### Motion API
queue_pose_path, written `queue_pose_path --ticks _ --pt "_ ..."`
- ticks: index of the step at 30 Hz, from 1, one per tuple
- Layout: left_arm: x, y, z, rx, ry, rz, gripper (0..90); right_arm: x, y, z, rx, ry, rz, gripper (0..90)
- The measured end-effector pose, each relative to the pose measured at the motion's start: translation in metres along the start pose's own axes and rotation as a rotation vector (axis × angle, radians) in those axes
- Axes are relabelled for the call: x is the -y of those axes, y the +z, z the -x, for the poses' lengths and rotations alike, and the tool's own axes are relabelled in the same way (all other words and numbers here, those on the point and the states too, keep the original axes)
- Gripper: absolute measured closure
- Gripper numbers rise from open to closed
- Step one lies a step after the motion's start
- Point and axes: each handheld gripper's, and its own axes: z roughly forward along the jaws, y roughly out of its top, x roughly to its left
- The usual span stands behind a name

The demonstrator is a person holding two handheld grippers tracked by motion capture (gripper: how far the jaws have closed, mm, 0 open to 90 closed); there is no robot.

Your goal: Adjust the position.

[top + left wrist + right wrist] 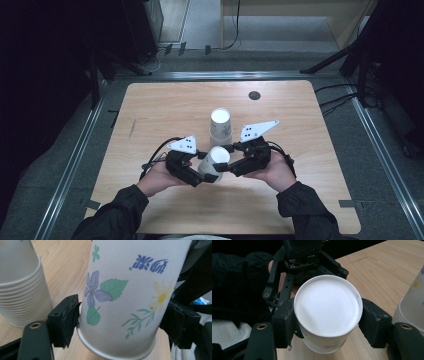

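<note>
the cup (214, 164) is held upside down just this side of the stack (220, 127), both grippers on it. the left gripper (120, 322) has its jaws pressed on the wall near the rim; the right gripper (325, 322) clamps near the base. thin paper squeezed from two ends could crease or buckle, and uneven pulling might twist it loose or knock the stack on the table (150, 110).

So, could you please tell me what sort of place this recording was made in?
Probably a lab or recording workspace: a bare wooden table inside a metal frame, cables on grey carpet, and dark stand legs nearby.
</note>
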Motion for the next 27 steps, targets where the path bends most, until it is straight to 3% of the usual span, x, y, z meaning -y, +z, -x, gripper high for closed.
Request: queue_pose_path --ticks 5,6,11,14,20,24,27 --pt "0.0 0.0 0.001 0.013 0.016 -0.017 25.1 0.0 0.001 0.0 0.006 0.006 -0.014 35.4" --pt "0.0 0.001 0.001 0.01 0.018 -0.022 29.5 0.001 0.001 0.0 0.011 0.008 -0.021 35.5" --pt "-0.001 -0.001 0.0 0.022 0.014 -0.018 29.5 0.0 0.001 0.001 0.005 -0.003 -0.018 35.1" --pt "-0.001 -0.003 -0.001 0.017 0.016 -0.018 29.6 0.0 0.001 0.001 0.003 -0.007 -0.011 29.8" --pt "-0.003 -0.017 -0.007 0.009 0.002 -0.029 29.6 0.003 -0.007 0.0 0.021 -0.034 -0.021 27.8" --pt "-0.005 -0.023 -0.009 0.014 0.011 -0.055 29.6 0.01 -0.013 -0.002 0.042 -0.071 -0.056 28.3" --pt "-0.007 -0.024 -0.009 0.021 0.018 -0.095 29.6 0.016 -0.011 -0.003 0.046 -0.066 -0.086 28.4"
